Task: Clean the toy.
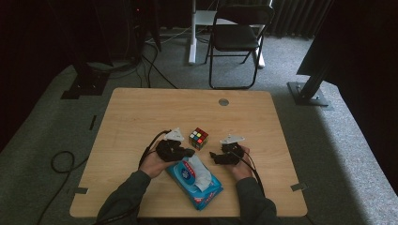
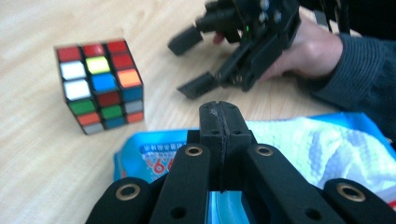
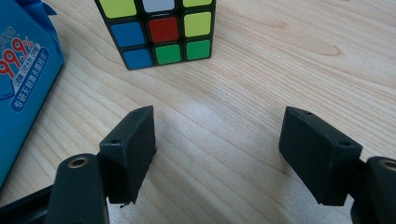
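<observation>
Where the blue wipes pack (image 1: 196, 180) lies near the front edge of the wooden tabletop (image 1: 141, 117), a white wipe (image 1: 201, 172) is seen drawn partly out of its top opening. The left claw (image 1: 188, 153) is held over the pack's far end; in the left gripper view its jaws are clenched flat together, and no wipe can be made out between them. The right claw (image 1: 215, 157) is held released just right of the pack, its jaws standing wide apart above bare wood in the right gripper view. A colour cube (image 1: 198, 138) stands just beyond the pack, between the two claws. The pack's print is blurred, and its near end is hidden behind the left claw's linkage in the left gripper view; the cube's top is cut off in the right gripper view. Grey carpet (image 1: 328, 154) surrounds the tabletop; a black folding chair (image 1: 237, 37) stands beyond it, against dark curtains.
</observation>
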The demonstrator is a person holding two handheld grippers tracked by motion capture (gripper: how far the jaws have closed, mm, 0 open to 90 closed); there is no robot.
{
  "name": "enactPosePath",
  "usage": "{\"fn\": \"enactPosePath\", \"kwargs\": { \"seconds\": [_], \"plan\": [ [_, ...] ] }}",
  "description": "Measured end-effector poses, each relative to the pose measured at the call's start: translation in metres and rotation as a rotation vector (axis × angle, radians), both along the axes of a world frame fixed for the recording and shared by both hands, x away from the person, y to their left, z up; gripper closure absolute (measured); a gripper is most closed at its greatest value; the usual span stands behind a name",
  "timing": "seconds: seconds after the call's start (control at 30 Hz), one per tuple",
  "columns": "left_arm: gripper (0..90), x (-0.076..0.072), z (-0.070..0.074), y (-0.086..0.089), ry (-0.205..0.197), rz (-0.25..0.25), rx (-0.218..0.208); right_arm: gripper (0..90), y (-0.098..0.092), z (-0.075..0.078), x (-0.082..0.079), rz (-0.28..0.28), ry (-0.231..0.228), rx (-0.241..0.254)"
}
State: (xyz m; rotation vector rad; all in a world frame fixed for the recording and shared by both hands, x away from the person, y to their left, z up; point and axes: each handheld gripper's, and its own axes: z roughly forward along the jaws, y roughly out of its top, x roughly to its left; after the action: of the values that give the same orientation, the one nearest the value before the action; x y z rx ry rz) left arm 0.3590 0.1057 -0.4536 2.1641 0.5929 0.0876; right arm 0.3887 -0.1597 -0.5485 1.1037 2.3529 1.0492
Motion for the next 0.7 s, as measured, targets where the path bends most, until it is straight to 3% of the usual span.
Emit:
{"fn": "enactPosePath", "kwargs": {
  "seconds": [0.23, 0.7],
  "plan": [
    [90.0, -0.005, 0.014, 0.005, -0.069, 0.024, -0.036, 26.8, 0.0, 0.0, 0.0, 0.001, 0.0, -0.001],
    [90.0, 0.0, 0.028, 0.014, -0.117, 0.1, -0.092, 26.8, 0.0, 0.0, 0.0, 0.001, -0.001, -0.002]
  ]
}}
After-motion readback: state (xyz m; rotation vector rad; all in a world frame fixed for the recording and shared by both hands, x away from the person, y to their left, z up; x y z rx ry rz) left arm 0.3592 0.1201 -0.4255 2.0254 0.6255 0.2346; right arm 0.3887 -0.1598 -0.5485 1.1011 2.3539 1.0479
